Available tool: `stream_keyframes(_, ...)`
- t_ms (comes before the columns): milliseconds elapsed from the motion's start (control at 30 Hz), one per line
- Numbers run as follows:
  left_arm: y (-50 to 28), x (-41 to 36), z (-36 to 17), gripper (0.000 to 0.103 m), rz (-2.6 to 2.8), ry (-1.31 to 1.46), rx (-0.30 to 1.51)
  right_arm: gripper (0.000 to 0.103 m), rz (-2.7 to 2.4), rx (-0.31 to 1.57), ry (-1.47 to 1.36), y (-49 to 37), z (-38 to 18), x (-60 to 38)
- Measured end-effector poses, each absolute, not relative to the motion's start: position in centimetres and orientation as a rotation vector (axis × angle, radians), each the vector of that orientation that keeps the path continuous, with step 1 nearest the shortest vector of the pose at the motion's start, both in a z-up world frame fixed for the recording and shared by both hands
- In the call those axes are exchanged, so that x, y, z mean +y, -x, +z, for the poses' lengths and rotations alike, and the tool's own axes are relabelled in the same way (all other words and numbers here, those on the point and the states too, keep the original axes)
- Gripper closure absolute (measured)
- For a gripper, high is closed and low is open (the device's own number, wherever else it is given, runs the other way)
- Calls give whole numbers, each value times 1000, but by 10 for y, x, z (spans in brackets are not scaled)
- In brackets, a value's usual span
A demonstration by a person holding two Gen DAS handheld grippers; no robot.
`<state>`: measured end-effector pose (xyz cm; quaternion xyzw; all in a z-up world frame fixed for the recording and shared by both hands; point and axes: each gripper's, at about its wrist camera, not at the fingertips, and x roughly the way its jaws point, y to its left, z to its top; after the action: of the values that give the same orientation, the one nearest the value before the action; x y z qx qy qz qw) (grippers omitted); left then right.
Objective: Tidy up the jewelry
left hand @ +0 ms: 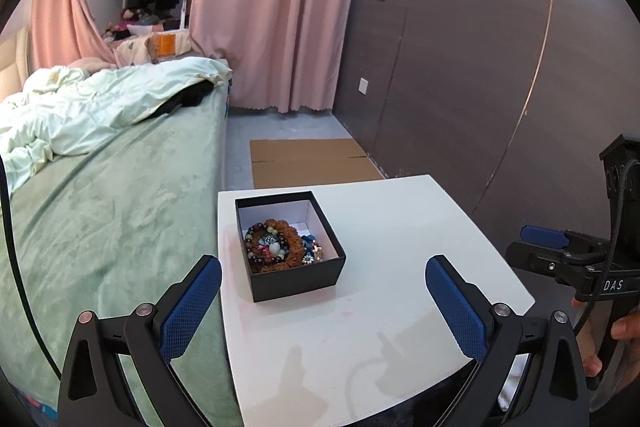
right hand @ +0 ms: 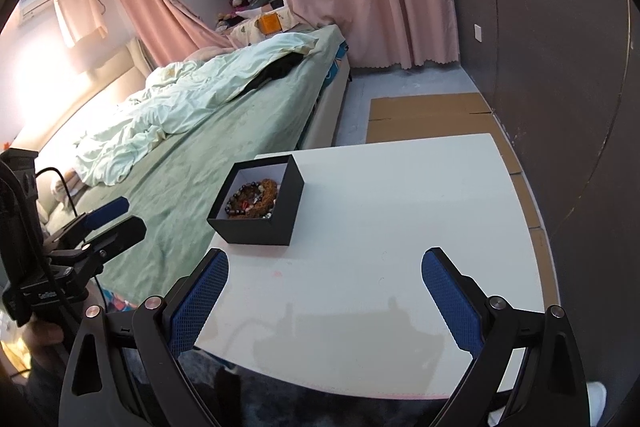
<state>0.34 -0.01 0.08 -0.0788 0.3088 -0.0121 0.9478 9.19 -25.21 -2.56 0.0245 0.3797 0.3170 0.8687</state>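
Green bed (left hand: 112, 207) at far left. Left gripper (left hand: 324, 301) held low over near edge of white table (left hand: 400, 267), 2 blue fingers spread wide, nothing held. Black box (left hand: 292, 277) on table's left part, beaded bracelets (left hand: 272, 245) piled inside. Right gripper (right hand: 324, 297) level over table, spread wide, nothing held.

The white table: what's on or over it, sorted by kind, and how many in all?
Black box: 1
Heap of beaded jewelry inside it: 1, pieces too tangled to count
Grippers, jaws open: 2, left gripper and right gripper
White table itself: 1
Total: 5
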Motion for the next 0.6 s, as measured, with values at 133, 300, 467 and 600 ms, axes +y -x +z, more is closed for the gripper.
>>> stream_keyframes(133,-3,4,3,1,-21,177,622,5,660,792,-71,-92,-26,-254)
stream_keyframes(300,-2,4,4,1,-8,170,610,5,653,790,-77,-91,-27,-253)
stream_keyframes(467,-1,4,4,1,1,165,602,5,642,799,-78,-90,-28,-253)
stream_keyframes(600,-1,4,3,1,6,159,604,5,628,807,-74,-90,-29,-253)
